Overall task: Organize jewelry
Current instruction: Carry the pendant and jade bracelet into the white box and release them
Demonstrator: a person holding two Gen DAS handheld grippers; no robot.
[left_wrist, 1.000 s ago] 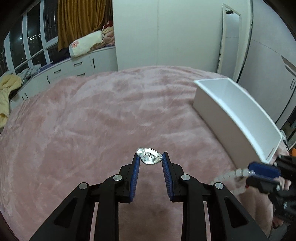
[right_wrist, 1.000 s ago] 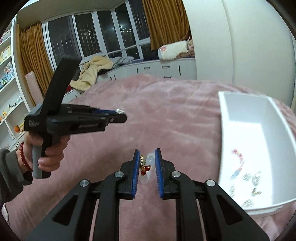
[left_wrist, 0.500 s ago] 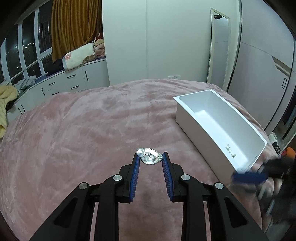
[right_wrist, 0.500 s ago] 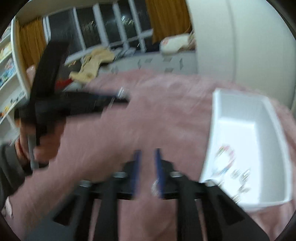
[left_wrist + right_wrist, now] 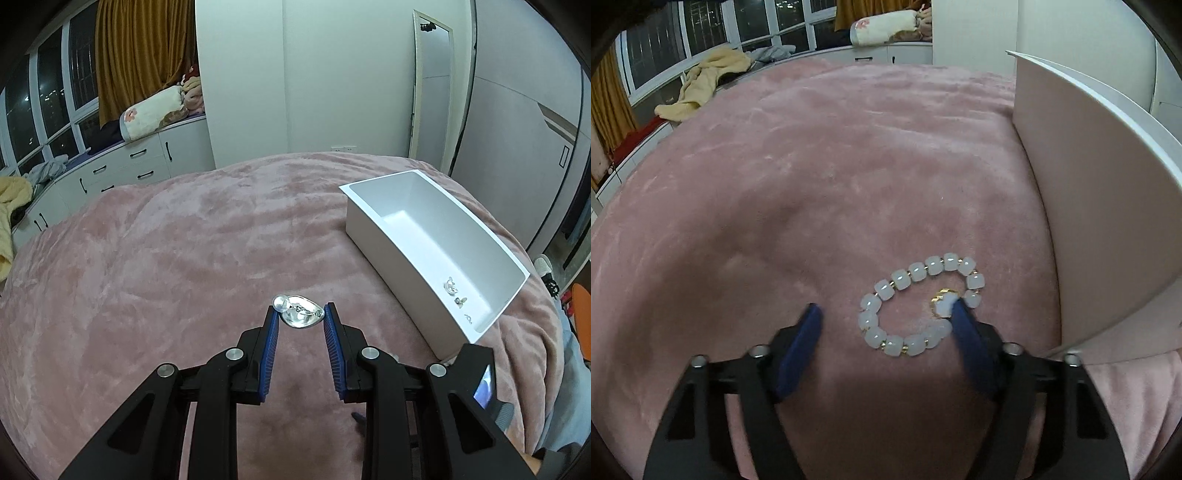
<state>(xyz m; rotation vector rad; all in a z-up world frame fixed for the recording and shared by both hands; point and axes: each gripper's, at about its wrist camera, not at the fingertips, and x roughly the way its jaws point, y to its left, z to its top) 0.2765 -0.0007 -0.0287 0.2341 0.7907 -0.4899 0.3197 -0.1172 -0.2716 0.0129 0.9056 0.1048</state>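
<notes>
My left tongs pinched silver charm; right tongs wide, straddling bracelet beside box. No legible writing.

A silver heart-shaped pendant with a small round bead at its upper left sits pinched between blue pads. A bracelet of pale, milky white beads with tiny gold spacers lies in a closed loop on pink plush, just beside the white box. 3 small silver pieces rest inside that box.
</notes>
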